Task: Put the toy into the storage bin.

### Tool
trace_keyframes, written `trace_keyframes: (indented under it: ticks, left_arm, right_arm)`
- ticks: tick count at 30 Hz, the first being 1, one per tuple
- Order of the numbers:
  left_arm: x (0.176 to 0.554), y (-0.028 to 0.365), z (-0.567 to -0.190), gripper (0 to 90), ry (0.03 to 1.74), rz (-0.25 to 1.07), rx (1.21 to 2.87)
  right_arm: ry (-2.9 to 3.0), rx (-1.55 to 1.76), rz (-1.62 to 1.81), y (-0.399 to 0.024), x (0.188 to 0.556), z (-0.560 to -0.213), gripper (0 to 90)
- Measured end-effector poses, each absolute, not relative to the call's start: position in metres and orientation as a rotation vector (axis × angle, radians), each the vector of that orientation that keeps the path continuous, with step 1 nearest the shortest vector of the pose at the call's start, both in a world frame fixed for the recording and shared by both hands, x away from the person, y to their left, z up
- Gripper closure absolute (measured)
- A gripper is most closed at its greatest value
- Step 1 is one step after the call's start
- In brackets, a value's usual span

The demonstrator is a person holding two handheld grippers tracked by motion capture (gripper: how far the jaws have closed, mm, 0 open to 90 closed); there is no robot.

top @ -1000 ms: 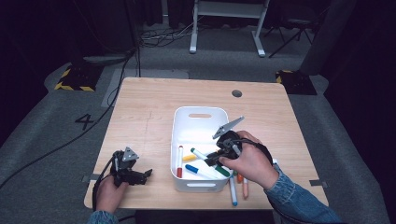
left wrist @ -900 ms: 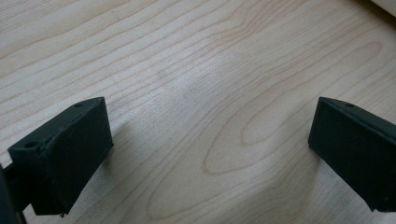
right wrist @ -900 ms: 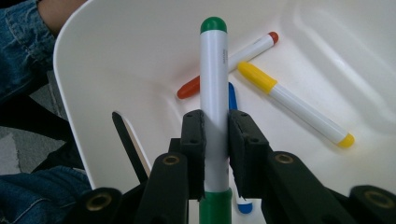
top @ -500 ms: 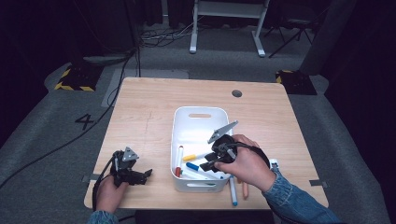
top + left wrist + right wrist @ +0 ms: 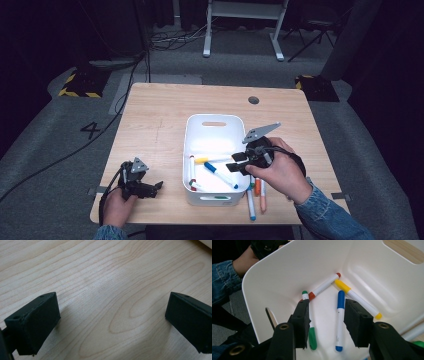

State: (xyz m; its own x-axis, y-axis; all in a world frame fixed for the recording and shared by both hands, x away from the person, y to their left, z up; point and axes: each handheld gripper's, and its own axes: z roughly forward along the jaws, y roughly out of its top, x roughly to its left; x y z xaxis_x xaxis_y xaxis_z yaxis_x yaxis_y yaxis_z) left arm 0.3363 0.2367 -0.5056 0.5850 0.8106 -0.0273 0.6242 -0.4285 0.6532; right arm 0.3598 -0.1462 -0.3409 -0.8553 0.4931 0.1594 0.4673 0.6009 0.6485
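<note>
A white bin stands mid-table. Inside lie a blue marker, a yellow one, a red-capped one and a green one. My right gripper hangs over the bin's right side. Its jaws have just opened from shut, then narrowed slightly, and press on nothing. In the right gripper view the blue marker lies on the bin floor below the gap of the gripper, beside the green, red and yellow markers. My left gripper rests open on the table, empty.
A blue marker and an orange one lie on the table just right of the bin, near the front edge. A dark round hole sits at the table's far right. A person's left hand shows past the bin wall.
My right gripper has moved left from the bin's right edge to over the bin, and its jaws have opened. The left gripper has stayed put.
</note>
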Motion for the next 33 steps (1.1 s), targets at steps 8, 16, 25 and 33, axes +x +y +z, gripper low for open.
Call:
trace_keyframes:
  ticks: [8,16,25,33]
  left_arm:
    - [0.340,0.234,-0.505,0.0,1.152,0.392,2.184]
    - [0.342,0.233,-0.505,0.0,1.159,0.411,2.181]
    - [0.342,0.233,-0.505,0.0,1.160,0.409,2.181]
    - [0.342,0.233,-0.505,0.0,1.160,0.408,2.181]
  right_arm:
    - [2.663,0.966,1.139,-0.184,0.371,-0.339,60.3]
    - [2.607,1.103,1.077,-0.218,0.379,-0.350,61.2]
    - [2.568,1.209,0.979,-0.243,0.385,-0.357,62.5]
    - [2.574,1.309,0.846,-0.258,0.393,-0.380,62.5]
